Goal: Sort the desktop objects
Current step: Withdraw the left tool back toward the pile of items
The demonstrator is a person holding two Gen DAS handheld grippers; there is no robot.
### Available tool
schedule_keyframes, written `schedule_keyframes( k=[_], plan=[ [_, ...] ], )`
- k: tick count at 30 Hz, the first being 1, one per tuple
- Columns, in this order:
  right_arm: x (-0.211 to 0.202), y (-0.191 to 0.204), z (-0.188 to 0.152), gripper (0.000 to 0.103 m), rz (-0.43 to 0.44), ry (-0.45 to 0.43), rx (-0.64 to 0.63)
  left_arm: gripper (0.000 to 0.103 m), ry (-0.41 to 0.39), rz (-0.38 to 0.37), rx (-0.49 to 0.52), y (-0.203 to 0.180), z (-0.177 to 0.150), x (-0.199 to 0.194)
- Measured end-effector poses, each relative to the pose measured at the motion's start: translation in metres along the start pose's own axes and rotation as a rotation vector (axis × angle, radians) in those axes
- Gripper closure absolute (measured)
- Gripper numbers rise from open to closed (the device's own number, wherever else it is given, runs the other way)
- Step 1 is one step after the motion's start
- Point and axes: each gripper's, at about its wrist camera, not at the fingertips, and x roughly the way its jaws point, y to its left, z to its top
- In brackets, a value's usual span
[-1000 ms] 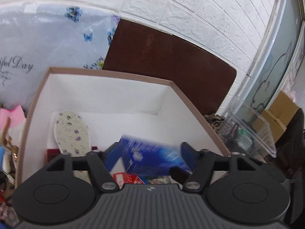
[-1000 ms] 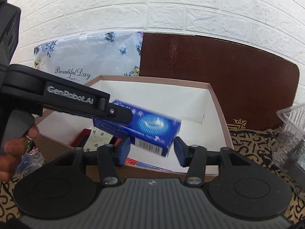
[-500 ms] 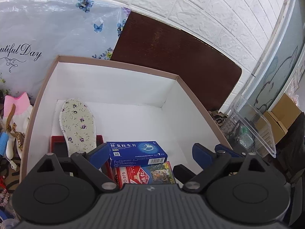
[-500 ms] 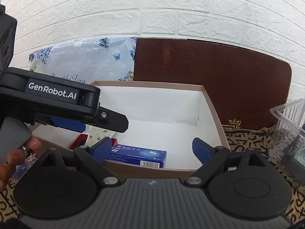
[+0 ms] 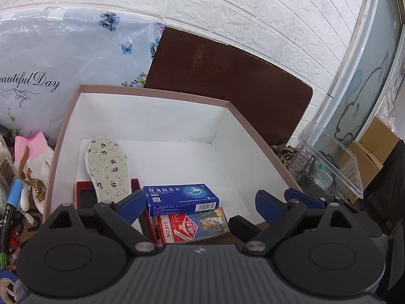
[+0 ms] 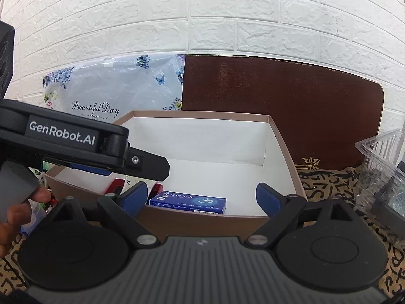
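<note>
**Blue carton lies in the box, both claws spread and holding nothing**

The blue carton (image 5: 181,198) lies flat on the white floor of the cardboard box (image 5: 255,136), close to the box's near wall. One long edge of it rests on a red card pack (image 5: 192,224) that sits even closer to that wall. To the left of the carton in the box, a flowered insole (image 5: 107,167) lies across a shallow red tray (image 5: 84,195), its toe pointing toward the box's far wall.

Your left gripper (image 5: 200,201) hangs over the near end of the box, its blue pads wide apart with the carton below the gap, nearer the left pad; no pad touches the carton. Your right gripper (image 6: 202,196) sits just outside the box's near wall, equally wide open and empty; from there you see the carton (image 6: 187,204) over the rim.

Behind the box, a flowered plastic bag (image 5: 50,60) and a dark brown board (image 5: 227,86) lean on the white brick wall. To the right of the box stands a clear plastic container (image 5: 331,159). To its left lie a pink-cuffed glove (image 5: 33,149) and a blue marker (image 5: 14,191).
</note>
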Motion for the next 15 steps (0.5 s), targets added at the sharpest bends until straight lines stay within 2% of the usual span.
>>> schedule_keyframes(
  k=[15],
  plan=[
    [-0.038, 0.021, -0.006, 0.012, 0.015, -0.001, 0.032, 0.007, -0.009, 0.047, 0.006, -0.005, -0.025, -0.045]
  ],
)
